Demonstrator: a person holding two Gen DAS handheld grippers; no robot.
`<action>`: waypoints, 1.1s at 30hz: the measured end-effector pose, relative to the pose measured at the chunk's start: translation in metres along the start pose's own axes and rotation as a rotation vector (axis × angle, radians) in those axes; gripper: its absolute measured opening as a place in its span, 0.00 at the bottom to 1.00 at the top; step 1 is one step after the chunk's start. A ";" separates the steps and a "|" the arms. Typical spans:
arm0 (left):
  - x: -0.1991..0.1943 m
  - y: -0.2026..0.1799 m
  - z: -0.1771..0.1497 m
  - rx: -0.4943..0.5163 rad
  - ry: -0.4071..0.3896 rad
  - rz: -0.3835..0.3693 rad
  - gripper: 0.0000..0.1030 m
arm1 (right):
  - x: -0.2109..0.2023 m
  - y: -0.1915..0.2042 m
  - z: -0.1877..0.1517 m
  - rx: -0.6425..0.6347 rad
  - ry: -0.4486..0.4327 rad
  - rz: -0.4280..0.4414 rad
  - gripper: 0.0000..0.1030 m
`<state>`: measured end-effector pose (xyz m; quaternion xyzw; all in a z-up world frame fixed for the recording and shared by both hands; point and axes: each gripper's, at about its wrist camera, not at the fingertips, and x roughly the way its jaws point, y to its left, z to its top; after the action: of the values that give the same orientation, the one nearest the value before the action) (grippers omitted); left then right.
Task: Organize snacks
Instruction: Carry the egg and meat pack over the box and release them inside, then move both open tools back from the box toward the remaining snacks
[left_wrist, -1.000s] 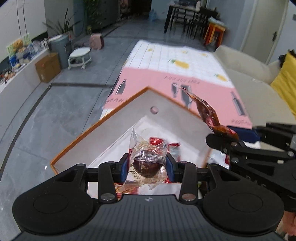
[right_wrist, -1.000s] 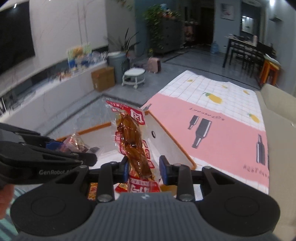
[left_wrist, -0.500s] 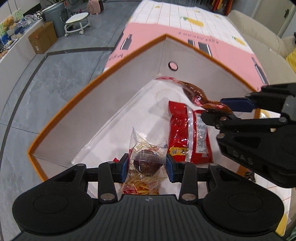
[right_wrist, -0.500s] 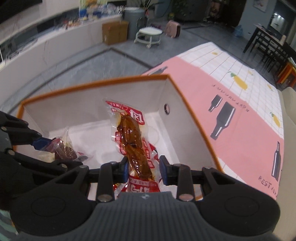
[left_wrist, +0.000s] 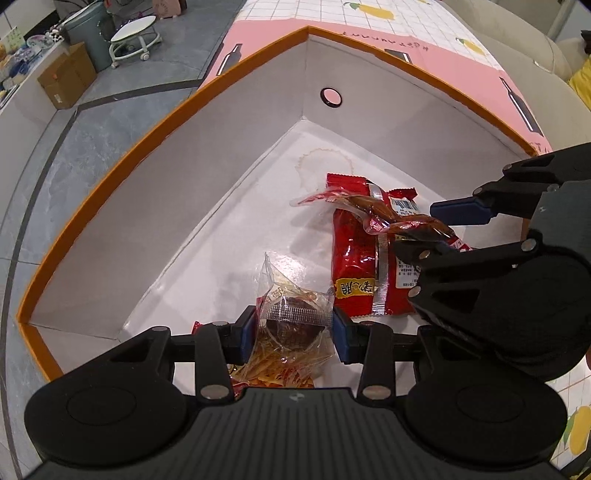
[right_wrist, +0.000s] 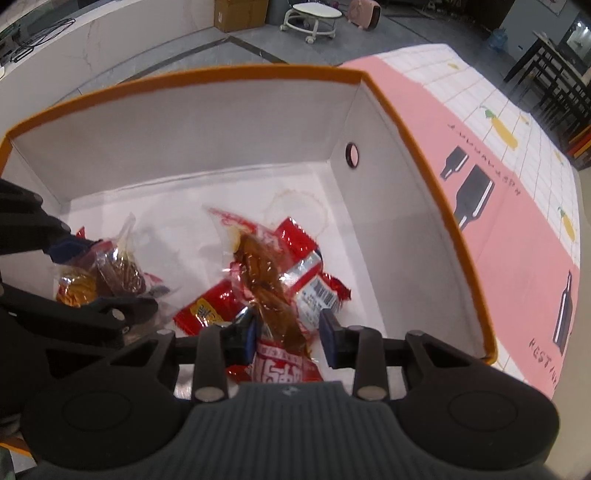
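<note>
Both grippers reach into an orange-rimmed white box (left_wrist: 207, 173). My left gripper (left_wrist: 295, 328) is shut on a clear packet with a dark round snack (left_wrist: 291, 325), low over the box floor. My right gripper (right_wrist: 288, 334) has its jaws parted around a clear packet of brown meat (right_wrist: 266, 277); the packet touches the left pad only and hangs loose. It shows in the left wrist view (left_wrist: 384, 218) over a red packet (left_wrist: 354, 266) lying on the box floor. The box also shows in the right wrist view (right_wrist: 417, 229).
A packet of yellow strips (left_wrist: 273, 365) lies under my left gripper. The box stands on a pink and white cloth (right_wrist: 517, 177). A beige sofa (left_wrist: 517, 40) is on the right. Grey floor, a white stool (right_wrist: 312, 14) and a cardboard carton (left_wrist: 64, 79) lie beyond.
Both grippers have dropped from above the box rim down into the box. The right gripper's jaws have widened and the meat packet now sags between them.
</note>
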<state>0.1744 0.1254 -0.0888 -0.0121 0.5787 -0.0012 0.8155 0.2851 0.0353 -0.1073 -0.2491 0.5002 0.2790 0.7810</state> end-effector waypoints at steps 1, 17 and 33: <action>0.000 0.000 0.000 0.000 0.000 -0.001 0.47 | 0.000 0.000 -0.001 0.002 0.002 0.003 0.35; -0.015 -0.005 0.003 0.069 -0.003 0.057 0.66 | -0.020 -0.003 0.001 -0.024 0.036 -0.008 0.57; -0.073 -0.009 0.002 0.026 -0.131 0.029 0.78 | -0.086 -0.036 -0.019 0.154 -0.107 0.084 0.75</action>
<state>0.1522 0.1173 -0.0186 0.0069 0.5241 0.0040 0.8516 0.2679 -0.0200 -0.0314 -0.1519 0.4878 0.2851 0.8110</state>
